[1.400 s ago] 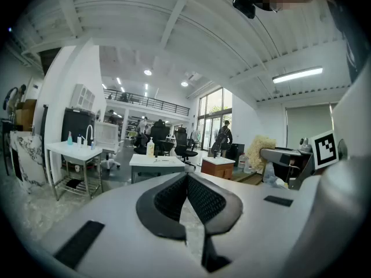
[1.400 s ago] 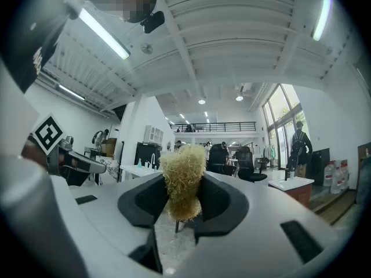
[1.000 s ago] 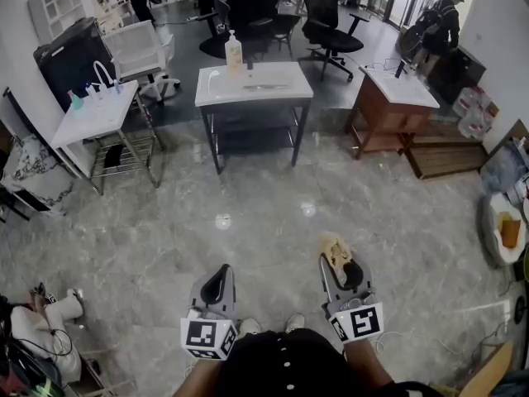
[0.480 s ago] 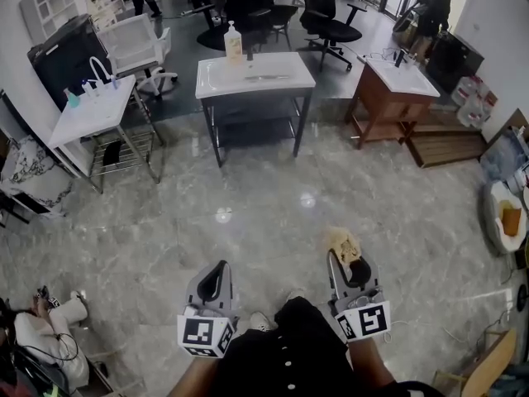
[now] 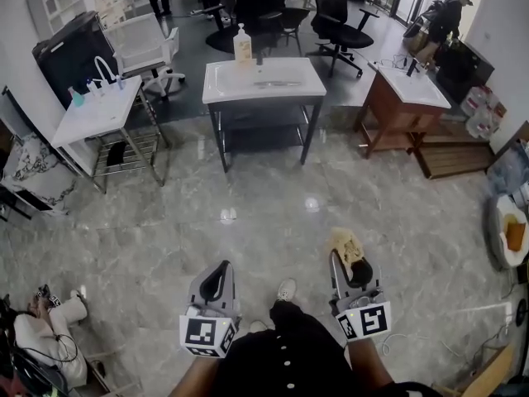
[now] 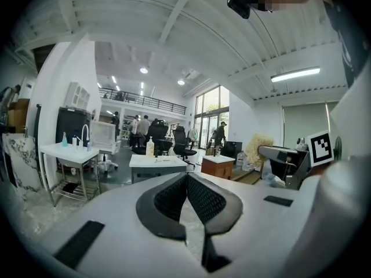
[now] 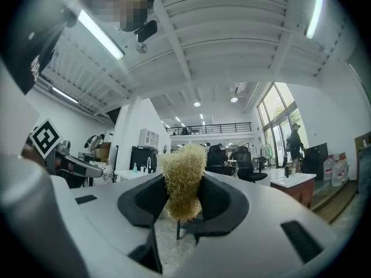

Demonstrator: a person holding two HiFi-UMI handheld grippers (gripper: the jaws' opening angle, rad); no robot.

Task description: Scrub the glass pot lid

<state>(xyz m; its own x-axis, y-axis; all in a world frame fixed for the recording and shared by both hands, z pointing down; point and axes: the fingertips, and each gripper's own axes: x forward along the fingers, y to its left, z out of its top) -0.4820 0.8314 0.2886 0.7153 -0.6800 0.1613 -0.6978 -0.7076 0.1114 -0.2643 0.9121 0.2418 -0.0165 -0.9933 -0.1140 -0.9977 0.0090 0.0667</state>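
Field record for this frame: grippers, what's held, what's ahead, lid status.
left gripper: jaws shut, nothing between them
right gripper: jaws shut on scrubber
ahead: sink table with soap bottle
floor: grey glossy tiles
pot lid: not made out in any view

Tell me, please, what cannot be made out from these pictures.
- Glass pot lid: in no view; the white sink table is too small in the head view to check.
- Fibrous scrubber: its lower end is hidden inside the right hand-held gripper, right gripper view.
- Person's shoes: partly hidden by the torso, head view.
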